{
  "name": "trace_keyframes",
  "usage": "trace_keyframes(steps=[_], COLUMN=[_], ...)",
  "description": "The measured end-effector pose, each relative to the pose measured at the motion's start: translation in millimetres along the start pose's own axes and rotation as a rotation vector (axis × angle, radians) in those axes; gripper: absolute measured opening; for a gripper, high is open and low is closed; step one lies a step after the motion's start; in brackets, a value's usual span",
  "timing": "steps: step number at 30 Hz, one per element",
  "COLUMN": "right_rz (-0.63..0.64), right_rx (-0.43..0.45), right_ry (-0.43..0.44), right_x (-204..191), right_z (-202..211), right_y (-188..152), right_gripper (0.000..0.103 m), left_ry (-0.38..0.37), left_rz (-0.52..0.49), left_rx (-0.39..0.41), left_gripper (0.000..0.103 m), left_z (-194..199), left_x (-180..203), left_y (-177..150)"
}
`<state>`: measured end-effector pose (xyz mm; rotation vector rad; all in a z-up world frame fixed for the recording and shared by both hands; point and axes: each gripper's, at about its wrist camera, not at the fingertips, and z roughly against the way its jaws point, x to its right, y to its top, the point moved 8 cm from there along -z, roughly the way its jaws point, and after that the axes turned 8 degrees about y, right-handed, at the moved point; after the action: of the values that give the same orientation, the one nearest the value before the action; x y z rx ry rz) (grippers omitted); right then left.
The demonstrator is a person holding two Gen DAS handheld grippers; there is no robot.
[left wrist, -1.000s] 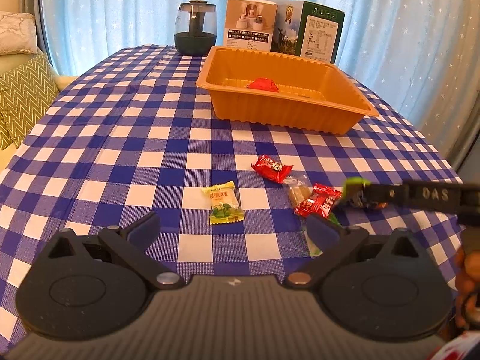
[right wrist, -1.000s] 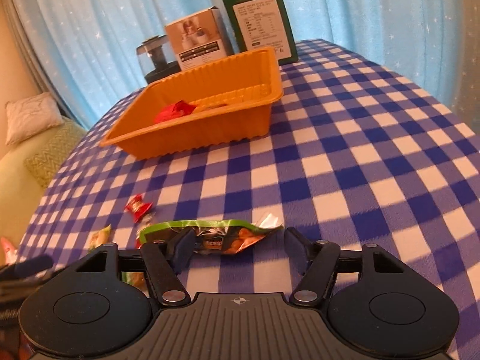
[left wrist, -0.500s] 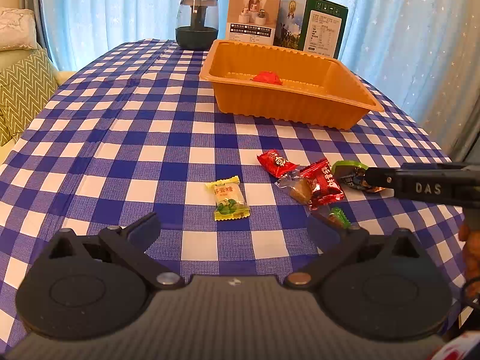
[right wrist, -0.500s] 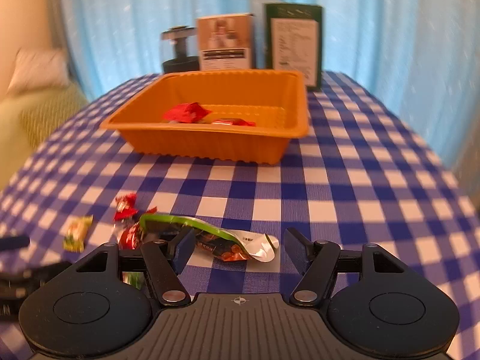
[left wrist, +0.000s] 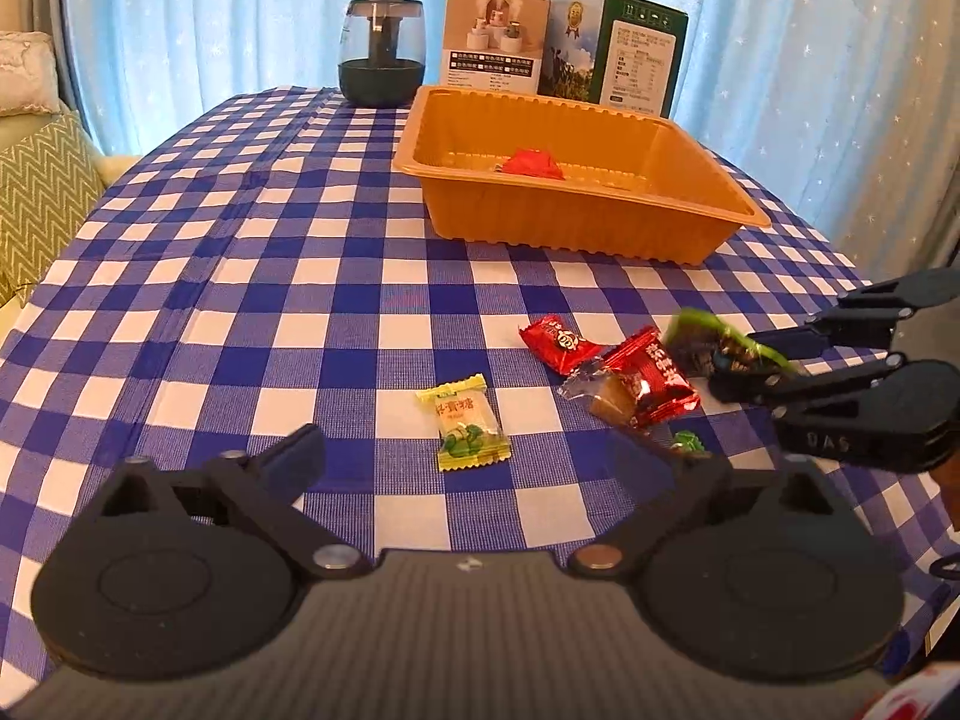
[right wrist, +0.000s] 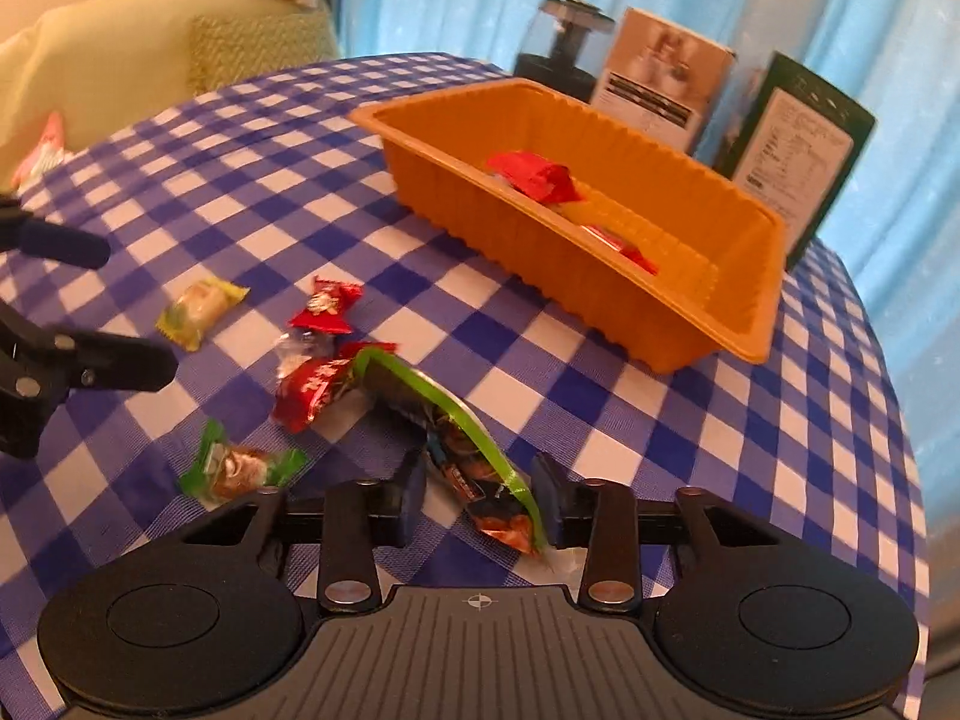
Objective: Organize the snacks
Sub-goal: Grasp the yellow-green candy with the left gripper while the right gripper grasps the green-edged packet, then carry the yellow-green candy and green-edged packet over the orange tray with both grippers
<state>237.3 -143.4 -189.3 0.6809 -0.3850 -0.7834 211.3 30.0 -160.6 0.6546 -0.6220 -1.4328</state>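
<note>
Right gripper (right wrist: 480,504): jaws have just been closing, now narrow, with the green-edged snack packet (right wrist: 456,438) between them; both pads sit against the packet's sides, and in the left wrist view its free end looks lifted off the cloth.
Left gripper (left wrist: 486,456): jaws spread wide, nothing between them, hanging over the checked tablecloth (left wrist: 240,276) just short of the yellow-green candy (left wrist: 465,429).
Green-edged snack packet, left wrist view: seen at the right, pinched at the tip of the other gripper, just beside the red wrappers.
Loose snacks: a red candy (left wrist: 558,342), a larger red packet (left wrist: 654,375) touching a clear-wrapped brown sweet (left wrist: 603,396), and a small green-wrapped sweet (right wrist: 240,465) near the right gripper's left finger.
Orange tray (left wrist: 600,228): stands farther back on the table, well apart from the loose snacks, holding a red wrapper (left wrist: 531,163) and at least one more red piece along its floor.
Behind the tray: a dark glass jar (left wrist: 382,54), a pale box (left wrist: 495,48) and a green box (left wrist: 618,54), upright against the blue curtain (left wrist: 210,12).
Left edge: a cushioned seat with a zigzag pillow (left wrist: 42,204).
</note>
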Motion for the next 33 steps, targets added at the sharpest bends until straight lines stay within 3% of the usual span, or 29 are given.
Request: trace_keyframes(steps=[5, 9, 16, 22, 33], right_rz=[-0.182, -0.325, -0.458, -0.388, -0.173], right_rx=[0.028, 0.069, 0.104, 0.091, 0.042], right_ry=[0.04, 0.054, 0.083, 0.052, -0.063], right_x=[10.5, 24.8, 42.5, 38.3, 20.1], right_z=[15.5, 22.4, 27.9, 25.7, 8.3], right_y=[0.5, -2.4, -4.5, -4.1, -5.5], right_gripper=[0.031, 0.03, 0.025, 0.025, 0.026], left_ry=[-0.012, -0.015, 0.024, 0.047, 0.049], left_rz=[-0.007, -0.004, -0.043, -0.073, -0.089], left_rx=[-0.002, -0.014, -0.043, -0.035, -0.016], left_gripper=[0.087, 0.068, 0.039, 0.029, 0.029], left_z=[-8.0, -17.1, -30.2, -28.4, -27.5], left_x=[4.2, 8.3, 12.6, 12.2, 11.7], left_y=[4.5, 9.8, 10.0, 7.9, 7.7])
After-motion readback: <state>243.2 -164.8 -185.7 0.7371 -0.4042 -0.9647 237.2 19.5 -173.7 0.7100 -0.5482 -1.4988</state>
